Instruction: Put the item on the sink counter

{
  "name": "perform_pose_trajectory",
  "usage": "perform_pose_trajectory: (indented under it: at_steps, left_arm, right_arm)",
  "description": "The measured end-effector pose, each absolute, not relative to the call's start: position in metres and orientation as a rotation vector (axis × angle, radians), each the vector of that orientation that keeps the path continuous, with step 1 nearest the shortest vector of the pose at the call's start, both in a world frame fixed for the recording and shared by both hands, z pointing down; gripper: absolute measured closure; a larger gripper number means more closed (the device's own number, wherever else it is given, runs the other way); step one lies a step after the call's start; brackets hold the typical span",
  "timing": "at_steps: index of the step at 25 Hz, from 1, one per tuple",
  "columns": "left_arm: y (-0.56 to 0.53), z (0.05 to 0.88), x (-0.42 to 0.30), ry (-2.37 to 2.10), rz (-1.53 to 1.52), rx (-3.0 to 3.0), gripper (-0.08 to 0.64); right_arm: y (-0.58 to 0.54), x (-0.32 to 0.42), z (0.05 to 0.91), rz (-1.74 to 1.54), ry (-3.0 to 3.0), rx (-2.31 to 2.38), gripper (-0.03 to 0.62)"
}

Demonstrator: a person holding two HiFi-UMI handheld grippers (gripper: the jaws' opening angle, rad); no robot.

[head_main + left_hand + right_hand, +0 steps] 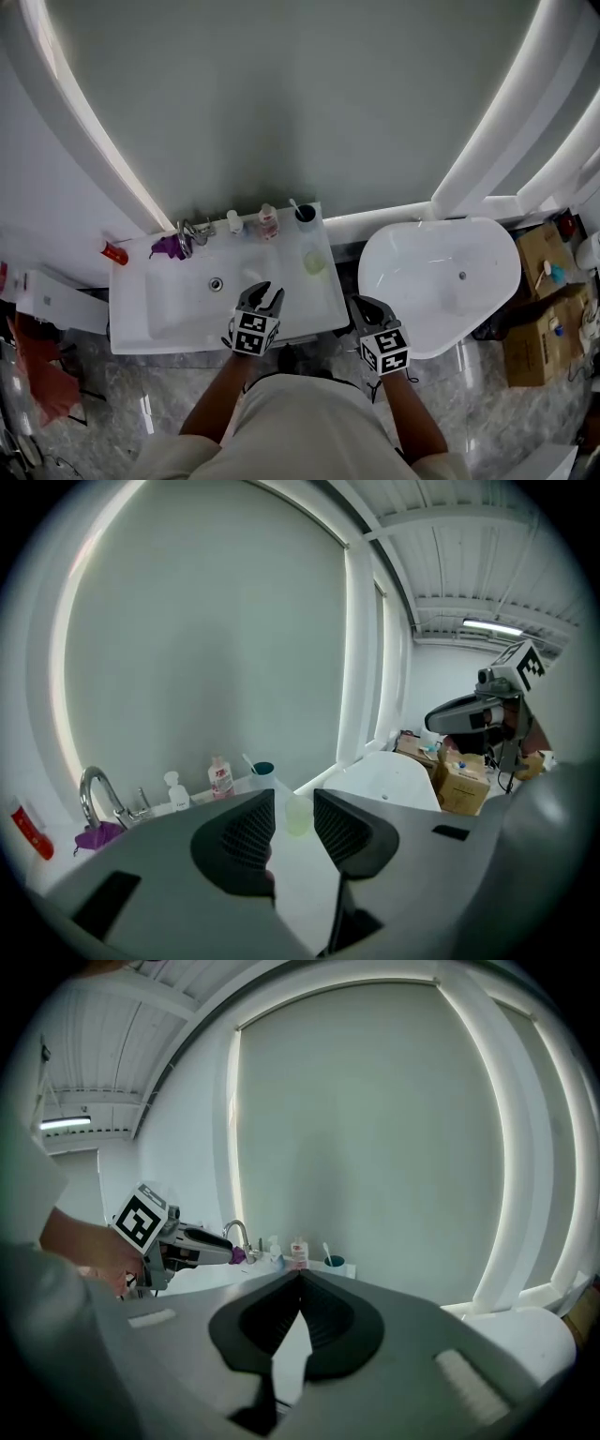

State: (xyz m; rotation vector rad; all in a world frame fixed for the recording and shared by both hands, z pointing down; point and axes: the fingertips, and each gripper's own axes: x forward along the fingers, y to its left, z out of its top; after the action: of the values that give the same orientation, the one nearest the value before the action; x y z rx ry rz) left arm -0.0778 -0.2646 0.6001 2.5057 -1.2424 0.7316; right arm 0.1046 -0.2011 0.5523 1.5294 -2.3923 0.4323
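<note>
The white sink counter (326, 298) carries a pale green cup (313, 262) on its right side. That cup (297, 816) shows far off through the gap of my left gripper (294, 799). In the head view the left gripper (267, 293) hovers over the counter's front edge, jaws a little apart with nothing between them. My right gripper (367, 306) hangs just right of the counter, in front of the tub. Its jaws (300, 1275) meet at the tips and hold nothing.
Along the counter's back stand a dark cup with a toothbrush (305, 214), a pink-labelled bottle (268, 222), a small white bottle (233, 221), a faucet (192, 231), a purple object (169, 247) and a red item (115, 253). A white tub (441, 277) and cardboard boxes (544, 309) stand right.
</note>
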Motion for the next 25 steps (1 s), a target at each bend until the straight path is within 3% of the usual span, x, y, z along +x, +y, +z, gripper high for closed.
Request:
perform_pose_trajectory:
  at_steps: [7,25]
  left_arm:
    - [-0.229,0.576,-0.079,-1.394,0.686,2.446,0.514]
    - [-0.151,0.534,-0.100,-1.507,0.548,2.408,0.552]
  right_arm:
    - [-0.178,0.132,0.552,0.497,-2.449,1.500,0.583]
    - [-0.146,0.118,0.530,0.429,-2.595,1.340,0.581]
